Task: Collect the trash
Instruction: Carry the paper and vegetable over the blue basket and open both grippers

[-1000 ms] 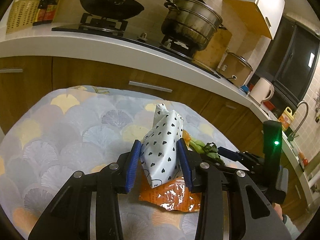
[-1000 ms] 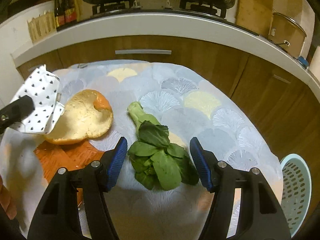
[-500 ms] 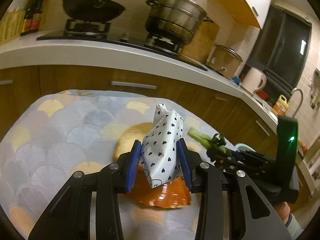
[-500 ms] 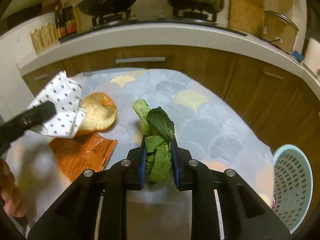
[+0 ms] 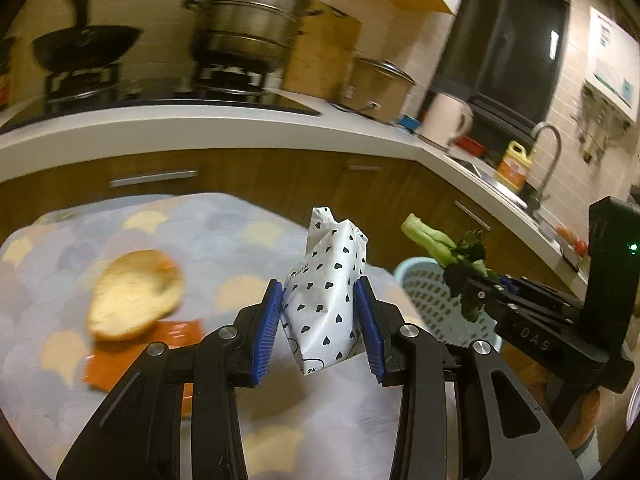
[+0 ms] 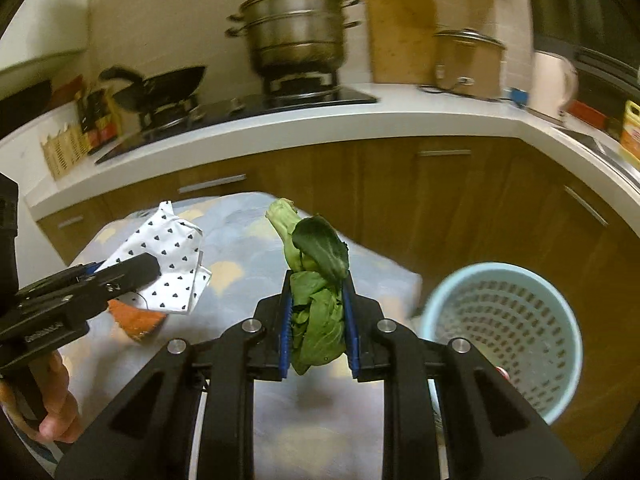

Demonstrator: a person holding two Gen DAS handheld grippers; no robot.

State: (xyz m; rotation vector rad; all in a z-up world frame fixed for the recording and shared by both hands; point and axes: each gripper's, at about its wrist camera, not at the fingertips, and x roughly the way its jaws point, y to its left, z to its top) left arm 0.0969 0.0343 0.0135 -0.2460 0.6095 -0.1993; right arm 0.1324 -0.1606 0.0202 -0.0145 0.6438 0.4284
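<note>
Setting: kitchen, with a low counter [image 5: 240,420] under a scallop-patterned cloth, standing before wooden cabinets and a white worktop with a stove.
Trash held, count two: one white paper bag with black hearts [image 5: 326,296] and one bunch of leafy greens [image 6: 316,292], both lifted clear of the cloth.
Left tongs [image 5: 320,324]: partly closed, blue pads pressing both sides of the heart-print bag, which stands upright between them.
Right tongs [image 6: 316,320]: jaws narrow, having just closed on the greens; the pale stalk end sticks up beyond the tips.
Trash left on the cloth, count two: one hollowed citrus peel [image 5: 136,296] and one orange foil wrapper [image 5: 140,348] partly beneath it.
Bin, count one: pale blue perforated basket [image 6: 504,340], beside the counter's far right corner.
Left view only: the peel, blurred, and a faucet [image 5: 548,148] at the far right.
Right view only: the basket's full rim and inside, a small red item at its bottom, and the hand [image 6: 56,408] gripping the left tongs.
</note>
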